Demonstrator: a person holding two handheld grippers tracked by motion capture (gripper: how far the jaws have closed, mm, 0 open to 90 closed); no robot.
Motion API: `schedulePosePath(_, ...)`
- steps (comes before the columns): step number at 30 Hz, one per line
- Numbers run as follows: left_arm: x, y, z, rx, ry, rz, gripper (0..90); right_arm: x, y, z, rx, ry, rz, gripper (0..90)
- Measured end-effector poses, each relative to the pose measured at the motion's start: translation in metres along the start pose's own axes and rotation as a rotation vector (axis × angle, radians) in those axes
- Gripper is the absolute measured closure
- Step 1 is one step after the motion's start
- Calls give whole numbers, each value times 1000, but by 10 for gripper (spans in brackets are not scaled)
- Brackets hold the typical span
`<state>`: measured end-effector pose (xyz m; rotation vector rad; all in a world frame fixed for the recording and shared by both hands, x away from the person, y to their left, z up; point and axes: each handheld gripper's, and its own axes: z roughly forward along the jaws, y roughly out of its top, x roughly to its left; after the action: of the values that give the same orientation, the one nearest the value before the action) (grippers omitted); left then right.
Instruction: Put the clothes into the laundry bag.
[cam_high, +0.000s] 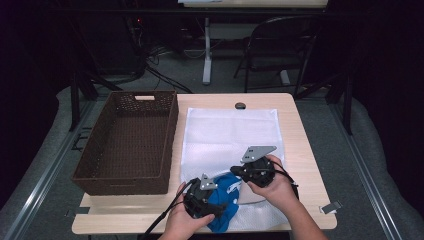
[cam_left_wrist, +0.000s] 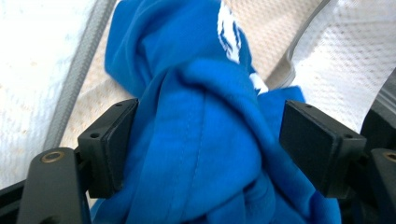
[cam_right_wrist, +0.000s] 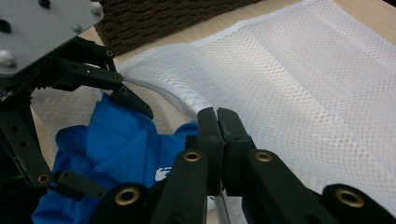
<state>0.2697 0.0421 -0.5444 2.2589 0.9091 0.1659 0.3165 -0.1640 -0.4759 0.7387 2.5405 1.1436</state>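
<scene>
Blue cotton garment (cam_high: 226, 196), bunched into a soft bundle with a patch of white print, lies at the near edge of the light wooden table (cam_high: 300, 150), at the mouth of a white mesh laundry bag (cam_high: 230, 132) that is spread flat across the table's right half. In the left gripper view the cloth (cam_left_wrist: 201, 140) fills the space between the two black jaws; the left gripper (cam_high: 202, 199) stands apart, its jaws spread to either side of the bundle, the left pad brushing the fabric and the right pad clear of it, so no clamp is on the cloth. The right gripper (cam_right_wrist: 218, 135) has its jaws together, pinched on the grey zipper-edged rim of the mesh bag (cam_right_wrist: 299, 74) beside the garment, apparently holding the opening up. A brown woven plastic basket (cam_high: 127, 142) with a cut-out handle stands on the left half of the table, just beside the bag.

Handling, as judged: the garment is light, limp and compressible; it will sag, unfold and trail when lifted, and it cannot be pushed as a rigid body. A hold is best taken on a thick gathered fold near the middle of the bundle, where several layers stack, rather than on a single loose edge. The mesh is thin and slack, liable to snag or collapse over the opening unless its rim is kept lifted.
</scene>
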Motion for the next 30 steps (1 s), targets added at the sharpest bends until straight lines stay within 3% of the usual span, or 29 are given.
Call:
schedulePosePath(6, -3, -6, 1, 18, 5, 22, 225, 0, 0, 0, -2, -2, 2, 890)
schedulePosePath(8, -1, -9, 5, 23, -12, 8, 230, 1, 0, 0, 1, 0, 1, 891)
schedulePosePath(13, -1, -15, 12, 32, 3, 20, 292, 1, 0, 0, 1, 1, 1, 891)
schedulePosePath(15, -2, -16, 13, 26, 9, 30, 304, 1, 0, 0, 1, 1, 1, 891)
schedulePosePath(20, 2, -23, 15, -14, -14, 3, 363, 2, 0, 0, 0, 2, 1, 891)
schedulePosePath(25, 4, -25, 16, -30, -24, 10, 433, 2, -1, 1, 1, 1, 2, 890)
schedulePosePath(30, 6, -26, 15, -46, -32, -10, 495, 3, 0, 1, 3, 2, -2, 891)
